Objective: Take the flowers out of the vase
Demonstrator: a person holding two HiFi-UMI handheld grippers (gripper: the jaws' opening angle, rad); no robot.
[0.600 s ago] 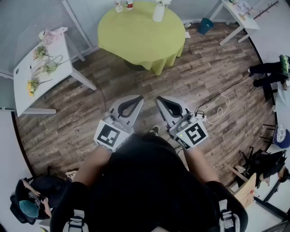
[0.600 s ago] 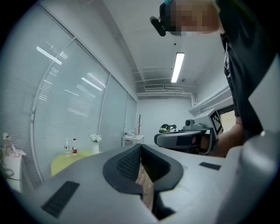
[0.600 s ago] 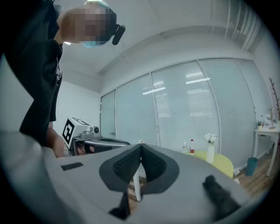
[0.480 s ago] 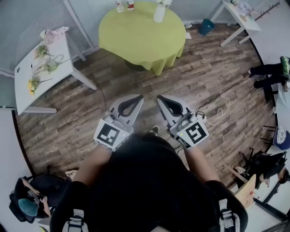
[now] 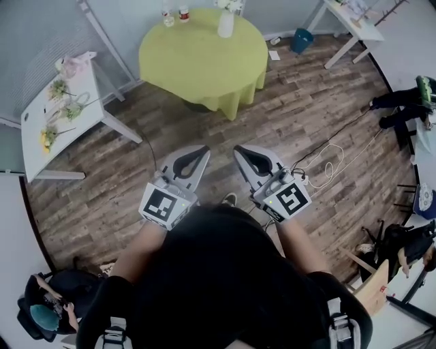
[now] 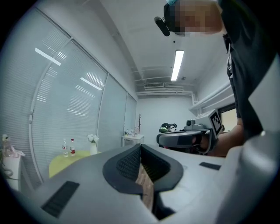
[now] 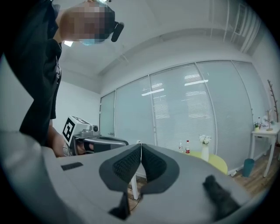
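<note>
A white vase (image 5: 225,25) with white flowers (image 5: 229,5) stands at the far edge of a round table with a yellow-green cloth (image 5: 204,58), well ahead of me across the wooden floor. Both grippers are held level and side by side in front of my body, far from the table. My left gripper (image 5: 201,151) is shut with nothing in it, and my right gripper (image 5: 240,150) is shut and empty too. In the left gripper view the vase (image 6: 93,148) shows small at the left. In the right gripper view the vase (image 7: 204,152) stands beyond the jaws.
Two small bottles (image 5: 174,13) stand on the round table's far left. A white side table (image 5: 41,140) at the left carries loose flowers. A white desk (image 5: 349,22) and blue bin (image 5: 300,39) stand at the back right. A cable (image 5: 334,158) lies on the floor. A person (image 5: 48,310) sits at bottom left.
The round table and the room have slid slightly left and up in the head view. Both grippers stay shut and keep their place in front of my body.
</note>
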